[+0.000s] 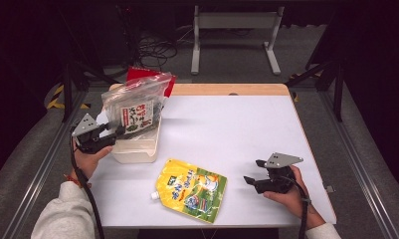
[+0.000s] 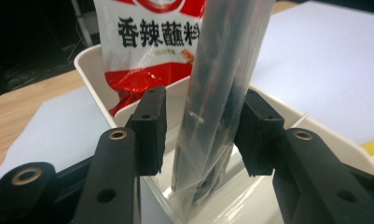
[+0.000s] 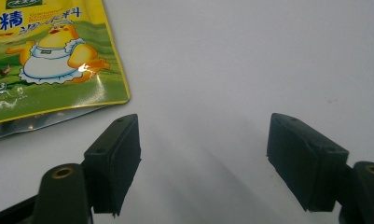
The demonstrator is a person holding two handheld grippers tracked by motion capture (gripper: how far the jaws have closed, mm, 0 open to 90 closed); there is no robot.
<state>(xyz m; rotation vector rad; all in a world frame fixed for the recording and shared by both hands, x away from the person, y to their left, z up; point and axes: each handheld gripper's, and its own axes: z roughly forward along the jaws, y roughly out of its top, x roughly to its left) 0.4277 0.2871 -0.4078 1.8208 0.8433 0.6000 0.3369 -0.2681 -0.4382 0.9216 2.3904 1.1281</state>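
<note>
Left gripper [image 2: 201,135] fingers straddle a crinkly clear bag [image 2: 222,93] in a white tub [image 1: 137,147], not clamped; right gripper [image 3: 203,163] fingers gape over the smooth desk [image 3: 245,56].

Glossy clear plastic bag [image 2: 212,93], glossy yellow pouch [image 1: 192,188], matt white tabletop [image 1: 247,129].

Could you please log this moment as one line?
left tongs: open around clear bag in bin | right tongs: open, empty | yellow pouch: on table

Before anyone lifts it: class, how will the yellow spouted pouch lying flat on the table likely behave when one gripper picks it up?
The yellow pouch is probably floppy: it lies flat like soft film, so it may sag from a one-edge grip. Its glossy surface suggests it could slip between the pads. It is unlikely to roll, though the spout end may hang heavier.
</note>
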